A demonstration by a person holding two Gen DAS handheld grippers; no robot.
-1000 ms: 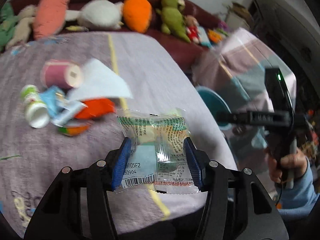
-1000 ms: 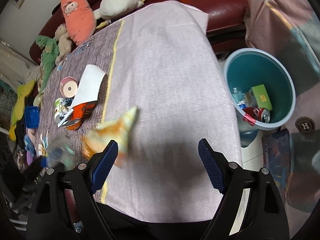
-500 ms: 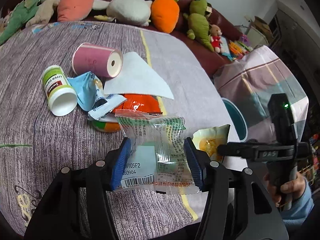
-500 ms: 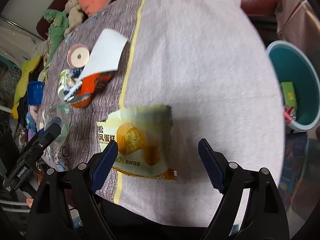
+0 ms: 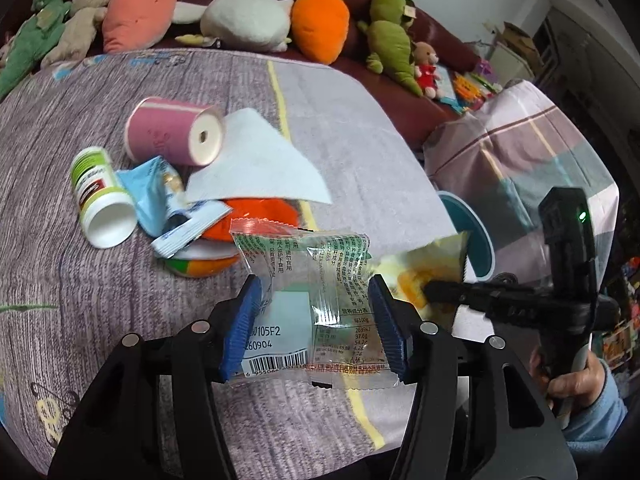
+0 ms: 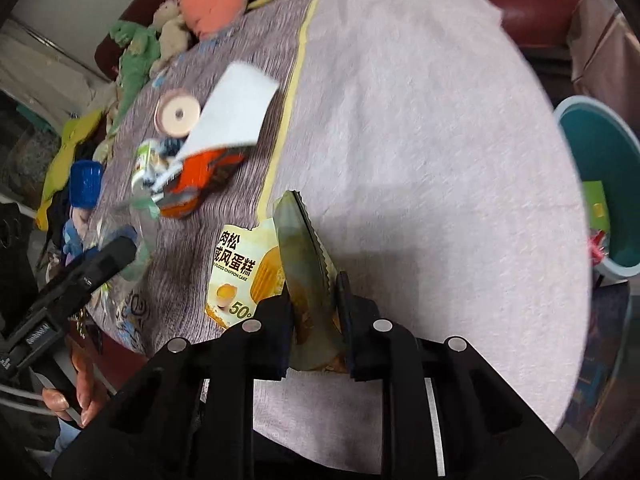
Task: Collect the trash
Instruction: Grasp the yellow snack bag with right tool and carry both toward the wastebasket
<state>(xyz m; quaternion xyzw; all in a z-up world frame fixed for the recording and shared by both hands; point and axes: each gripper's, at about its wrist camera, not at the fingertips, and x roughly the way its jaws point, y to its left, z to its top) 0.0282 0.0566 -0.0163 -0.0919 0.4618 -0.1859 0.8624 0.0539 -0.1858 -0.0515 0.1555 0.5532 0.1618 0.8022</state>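
Note:
My left gripper (image 5: 314,285) is shut on a clear snack wrapper (image 5: 304,256) with green print and a barcode, held just above the cloth-covered table (image 5: 360,136). The jaws of my right gripper (image 6: 314,292) are closing, and they pinch a yellow cake wrapper (image 6: 240,272) so that part of it is folded upright between the pads. The left wrist view shows that yellow wrapper (image 5: 420,268) to the right of the clear one, with the right gripper (image 5: 430,290) on it. A teal bin (image 6: 600,184) stands on the floor past the table's right edge.
A pile of trash lies at the left of the table: a pink roll (image 5: 172,136), a white bottle (image 5: 100,196), a white tissue (image 5: 256,168), a blue wrapper (image 5: 152,188) and an orange wrapper (image 5: 260,212). Plush toys (image 5: 248,20) line the sofa behind.
My right gripper's jaws went from wide apart to pinched on the yellow wrapper, folding it up. My left gripper kept its hold on the clear wrapper and drifted slightly.

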